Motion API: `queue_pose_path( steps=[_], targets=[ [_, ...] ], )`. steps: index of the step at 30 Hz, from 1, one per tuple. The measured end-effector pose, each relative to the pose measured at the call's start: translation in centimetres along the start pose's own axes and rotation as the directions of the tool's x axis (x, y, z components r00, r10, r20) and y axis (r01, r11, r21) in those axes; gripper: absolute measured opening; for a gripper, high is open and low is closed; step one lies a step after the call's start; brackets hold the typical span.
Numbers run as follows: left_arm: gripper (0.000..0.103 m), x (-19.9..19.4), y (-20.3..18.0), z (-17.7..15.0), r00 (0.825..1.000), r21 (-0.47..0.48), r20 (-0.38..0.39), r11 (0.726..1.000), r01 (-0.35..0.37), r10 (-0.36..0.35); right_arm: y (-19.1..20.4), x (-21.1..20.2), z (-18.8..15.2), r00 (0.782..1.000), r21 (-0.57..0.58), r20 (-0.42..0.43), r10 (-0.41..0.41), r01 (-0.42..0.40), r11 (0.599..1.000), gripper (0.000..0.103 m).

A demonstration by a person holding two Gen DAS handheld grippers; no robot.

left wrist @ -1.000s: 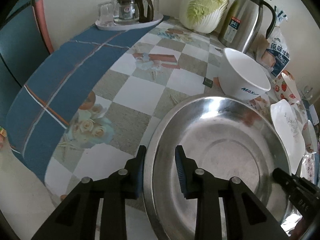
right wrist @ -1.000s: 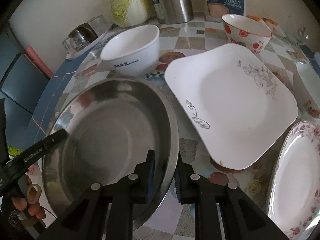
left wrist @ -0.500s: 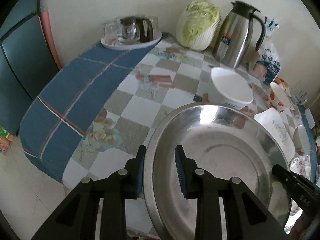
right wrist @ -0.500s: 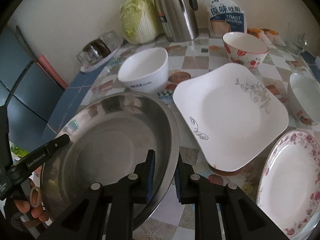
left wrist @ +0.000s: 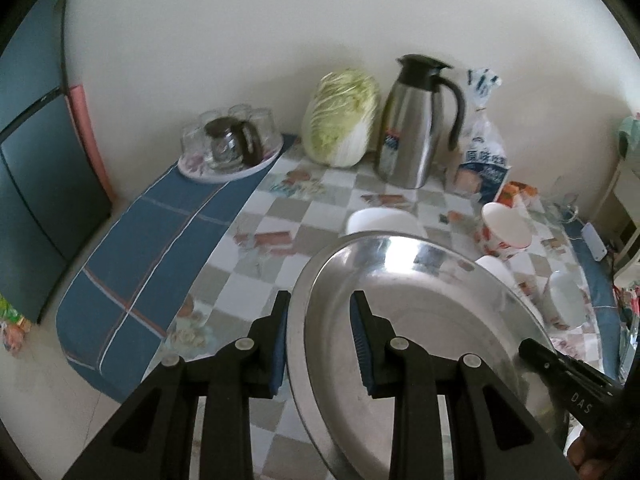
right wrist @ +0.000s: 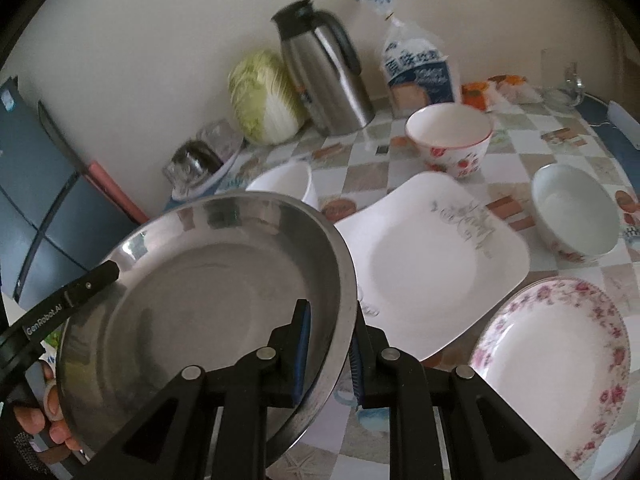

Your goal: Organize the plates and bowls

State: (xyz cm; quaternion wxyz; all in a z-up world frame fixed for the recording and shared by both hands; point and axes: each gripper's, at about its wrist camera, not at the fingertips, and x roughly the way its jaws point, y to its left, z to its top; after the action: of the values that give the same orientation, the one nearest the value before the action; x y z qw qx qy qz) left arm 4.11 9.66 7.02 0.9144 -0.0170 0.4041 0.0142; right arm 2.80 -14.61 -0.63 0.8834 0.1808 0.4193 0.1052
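A large steel basin [left wrist: 420, 320] hangs above the table, held by both grippers. My left gripper [left wrist: 320, 344] is shut on its left rim. My right gripper [right wrist: 329, 354] is shut on its right rim [right wrist: 340, 280]. On the table lie a white square plate [right wrist: 432, 260], a round floral plate [right wrist: 560, 364], a white bowl [right wrist: 286, 182] behind the basin, a strawberry bowl [right wrist: 450, 138] and a small white bowl [right wrist: 574, 214]. The white bowl [left wrist: 380, 220] and the strawberry bowl [left wrist: 506, 230] also show in the left wrist view.
At the back by the wall stand a cabbage [left wrist: 340, 118], a steel thermos jug [left wrist: 416, 120], a bread bag [right wrist: 418, 70] and a tray of glasses [left wrist: 230, 146]. A blue cloth [left wrist: 152, 264] covers the table's left end. A dark cabinet [left wrist: 28, 184] stands at left.
Both grippers have lifted the steel basin up off the table and tilted it. The table and dishes now sit farther below.
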Motion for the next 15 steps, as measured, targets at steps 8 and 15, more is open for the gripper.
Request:
queue_pose_path(
  steps=[8, 15],
  targets=[
    [0.030, 0.2, -4.2, 1.4, 0.998, 0.037, 0.011, 0.998, 0.054, -0.054, -3.5, -2.7, 1.8, 0.995, 0.083, 0.102, -0.018, 0.010, 0.997, 0.019],
    [0.030, 0.9, -7.8, 2.1, 0.994, 0.076, 0.003, 0.991, 0.106, -0.107, -6.3, -4.7, 2.6, 0.983, 0.112, 0.170, -0.062, 0.044, 0.993, 0.019]
  ],
)
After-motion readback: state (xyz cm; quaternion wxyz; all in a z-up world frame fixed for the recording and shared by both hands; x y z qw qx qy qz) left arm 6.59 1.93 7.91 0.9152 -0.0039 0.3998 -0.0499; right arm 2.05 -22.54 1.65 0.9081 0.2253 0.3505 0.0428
